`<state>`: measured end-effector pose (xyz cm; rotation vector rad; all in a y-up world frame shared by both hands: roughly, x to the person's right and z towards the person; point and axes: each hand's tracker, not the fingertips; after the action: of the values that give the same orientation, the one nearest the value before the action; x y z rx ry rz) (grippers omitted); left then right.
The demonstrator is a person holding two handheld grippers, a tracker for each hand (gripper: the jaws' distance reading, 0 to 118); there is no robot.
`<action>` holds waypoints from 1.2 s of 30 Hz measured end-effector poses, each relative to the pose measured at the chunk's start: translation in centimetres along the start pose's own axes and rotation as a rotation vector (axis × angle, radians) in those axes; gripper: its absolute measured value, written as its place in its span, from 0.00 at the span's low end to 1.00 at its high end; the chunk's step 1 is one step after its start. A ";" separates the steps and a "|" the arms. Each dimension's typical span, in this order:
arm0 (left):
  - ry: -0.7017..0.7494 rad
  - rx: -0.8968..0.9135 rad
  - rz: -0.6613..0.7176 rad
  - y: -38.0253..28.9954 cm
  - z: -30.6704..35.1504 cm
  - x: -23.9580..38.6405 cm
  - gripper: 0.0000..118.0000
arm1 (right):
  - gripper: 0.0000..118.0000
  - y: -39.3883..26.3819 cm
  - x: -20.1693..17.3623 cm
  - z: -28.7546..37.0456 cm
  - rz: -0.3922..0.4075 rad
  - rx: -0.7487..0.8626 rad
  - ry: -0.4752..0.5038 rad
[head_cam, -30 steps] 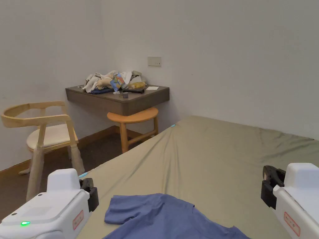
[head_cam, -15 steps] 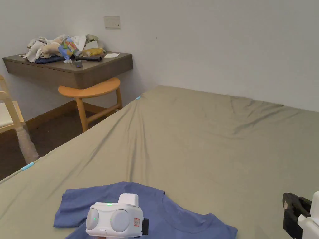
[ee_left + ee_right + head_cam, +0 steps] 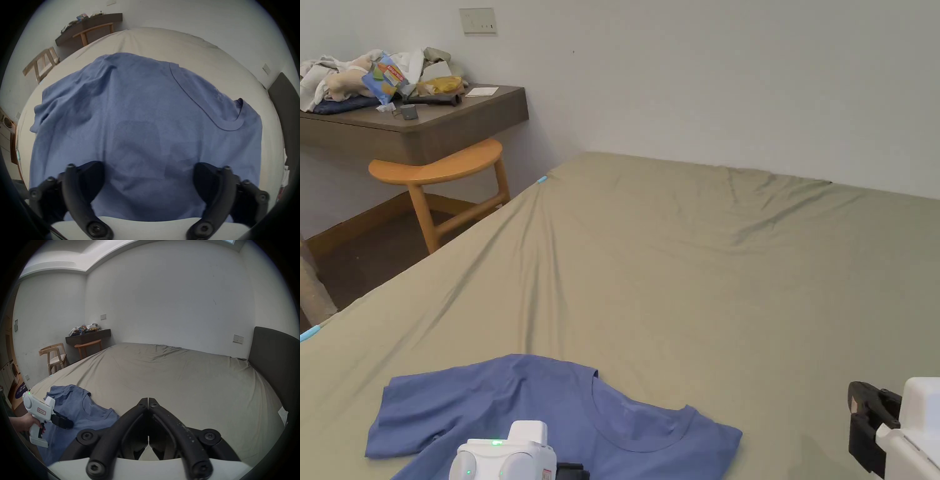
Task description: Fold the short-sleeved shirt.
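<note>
One shirt (image 3: pixel 550 406), two grippers, one bed (image 3: pixel 706 262).

A bedroom in a home: wide bed (image 3: pixel 706 262) with olive sheet and dark headboard (image 3: pixel 274 363), wall-mounted desk (image 3: pixel 425 122) (heaped with clothes), wooden stool (image 3: pixel 440 165), armchair (image 3: pixel 53 356).

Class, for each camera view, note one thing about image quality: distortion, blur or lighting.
Head view: straight lines, even soft light on the bed. Left gripper view: fisheye, dark corners, the blue shirt bulges. Right gripper view: fisheye curves the walls; the nearest jaw parts look blurred.
</note>
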<state>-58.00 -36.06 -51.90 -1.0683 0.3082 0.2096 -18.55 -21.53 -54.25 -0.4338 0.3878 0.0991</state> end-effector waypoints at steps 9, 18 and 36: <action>-0.099 0.191 0.062 -2.8 7.4 -1.3 0.00 | 0.01 -0.5 2.3 2.8 -0.046 -0.003 -0.021; -0.343 0.476 -0.105 2.8 22.0 10.4 0.00 | 0.01 -0.4 9.0 11.0 -0.088 0.071 -0.088; -0.799 0.362 -0.561 -8.1 29.0 48.6 0.00 | 0.01 -7.1 29.2 33.8 -0.225 0.131 -0.553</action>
<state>-5.66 -13.30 -49.13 -0.6083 -0.6495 0.0575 21.31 -13.11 -34.54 -0.3019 -0.1989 -0.0276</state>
